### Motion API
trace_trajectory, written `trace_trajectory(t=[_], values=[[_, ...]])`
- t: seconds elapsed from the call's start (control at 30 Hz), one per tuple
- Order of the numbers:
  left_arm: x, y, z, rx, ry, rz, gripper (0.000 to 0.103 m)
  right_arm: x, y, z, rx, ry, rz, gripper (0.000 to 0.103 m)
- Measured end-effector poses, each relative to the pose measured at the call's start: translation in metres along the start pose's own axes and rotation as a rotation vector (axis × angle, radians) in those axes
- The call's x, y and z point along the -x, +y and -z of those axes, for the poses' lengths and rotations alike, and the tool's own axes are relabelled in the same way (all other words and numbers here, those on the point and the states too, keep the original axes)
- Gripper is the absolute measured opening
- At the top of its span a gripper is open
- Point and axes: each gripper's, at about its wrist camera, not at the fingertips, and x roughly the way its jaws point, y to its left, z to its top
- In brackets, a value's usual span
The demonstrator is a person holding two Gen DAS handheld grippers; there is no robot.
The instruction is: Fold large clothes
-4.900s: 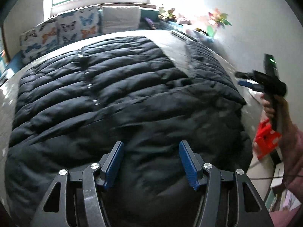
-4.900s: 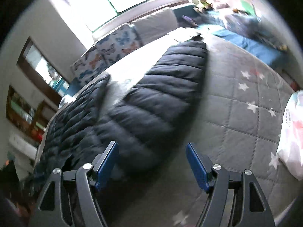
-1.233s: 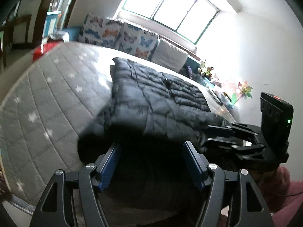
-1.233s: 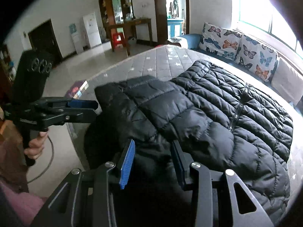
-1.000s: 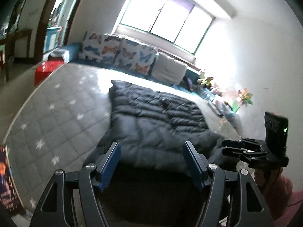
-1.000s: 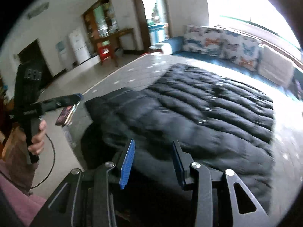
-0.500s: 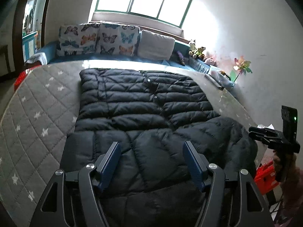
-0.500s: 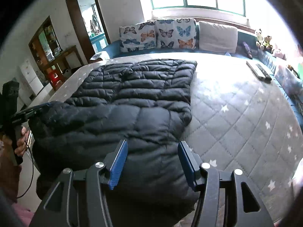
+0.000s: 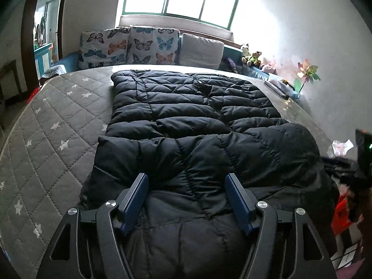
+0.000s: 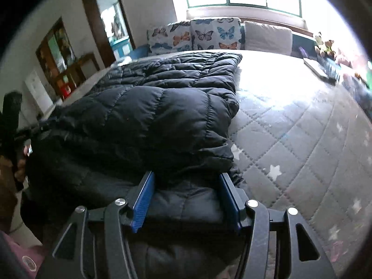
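A large black puffer jacket (image 9: pixel 193 125) lies lengthwise on the grey star-quilted mattress (image 9: pixel 53 125). Its near end is folded back on top of itself into a thick layer (image 9: pixel 209 158). My left gripper (image 9: pixel 187 197) is open, its blue fingers wide apart just above the folded near end. In the right wrist view the same jacket (image 10: pixel 148 116) fills the left half, and my right gripper (image 10: pixel 186 197) is open above the jacket's near right corner. Neither gripper holds any cloth. The other gripper shows at each view's edge.
Butterfly-print cushions (image 9: pixel 130 46) and a grey pillow (image 9: pixel 202 51) line the far end under the window. Soft toys and a pinwheel (image 9: pixel 307 72) stand along the right wall. A red object (image 9: pixel 341 211) is on the floor to the right. Bare mattress (image 10: pixel 302 139) lies right of the jacket.
The jacket's near end has been folded over onto its middle and let go. Both grippers have swung round to face the window, and the right one has opened wider.
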Motion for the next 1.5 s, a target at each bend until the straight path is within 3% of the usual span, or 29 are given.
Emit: trace_trajectory(t=[0.17, 0.33, 0.47, 0.53, 0.8, 0.97, 1.1, 1.23, 1.5], values=[[-0.001, -0.001, 0.001, -0.014, -0.004, -0.011, 0.073, 0.026, 0.011, -0.038, 0.057, -0.066, 0.015, 0.06], [-0.002, -0.001, 0.001, -0.014, -0.004, -0.009, 0.073, -0.001, 0.026, -0.072, 0.104, -0.062, 0.005, 0.06], [-0.001, 0.0, 0.001, 0.0, -0.006, 0.001, 0.073, -0.05, 0.021, -0.065, 0.076, 0.06, 0.012, 0.06], [-0.001, 0.001, 0.001, 0.017, -0.006, 0.008, 0.073, -0.061, 0.017, -0.054, 0.058, 0.072, 0.012, 0.06], [-0.002, -0.001, 0.003, 0.001, -0.01, -0.012, 0.073, -0.038, 0.032, -0.064, 0.099, 0.065, 0.094, 0.06], [-0.003, -0.001, 0.004, 0.0, -0.009, -0.019, 0.073, -0.025, 0.067, -0.079, 0.132, 0.021, -0.026, 0.06], [-0.003, -0.001, 0.005, 0.002, -0.011, -0.019, 0.073, -0.045, 0.1, -0.075, 0.222, 0.056, -0.036, 0.06], [-0.004, -0.001, 0.006, -0.005, -0.009, -0.024, 0.073, -0.078, 0.109, -0.061, 0.268, 0.132, 0.016, 0.061], [-0.002, -0.002, 0.011, -0.032, -0.013, -0.044, 0.073, -0.035, 0.117, -0.063, 0.298, 0.09, 0.005, 0.061]])
